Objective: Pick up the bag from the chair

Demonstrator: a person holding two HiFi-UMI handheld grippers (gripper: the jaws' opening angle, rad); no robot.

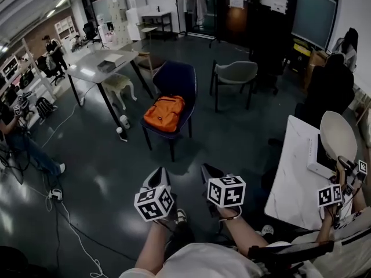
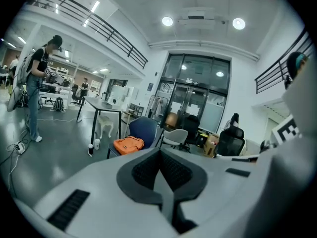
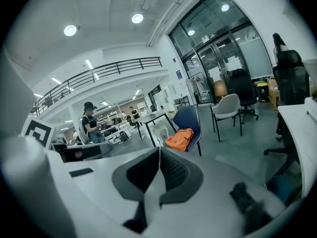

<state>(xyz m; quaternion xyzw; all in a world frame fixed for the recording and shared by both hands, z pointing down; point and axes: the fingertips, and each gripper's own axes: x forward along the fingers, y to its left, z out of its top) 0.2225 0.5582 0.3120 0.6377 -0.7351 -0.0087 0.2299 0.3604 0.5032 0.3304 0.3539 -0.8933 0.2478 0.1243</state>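
My left claw [image 2: 159,153] is pressed together, its ribbed dark pads meeting in a narrow seam with nothing between them. My right claw [image 3: 159,151] is pressed together too and empty, with the same smooth grey shell around black textured pads. Both hang low over the glossy grey floor [image 1: 104,172], well apart from the bag [image 1: 165,113]. The bag is a soft orange fabric backpack, slumped on the seat of a dark blue chair [image 1: 177,77] with a rounded back and thin dark legs. A pale grey chair [image 1: 235,73] stands near it.
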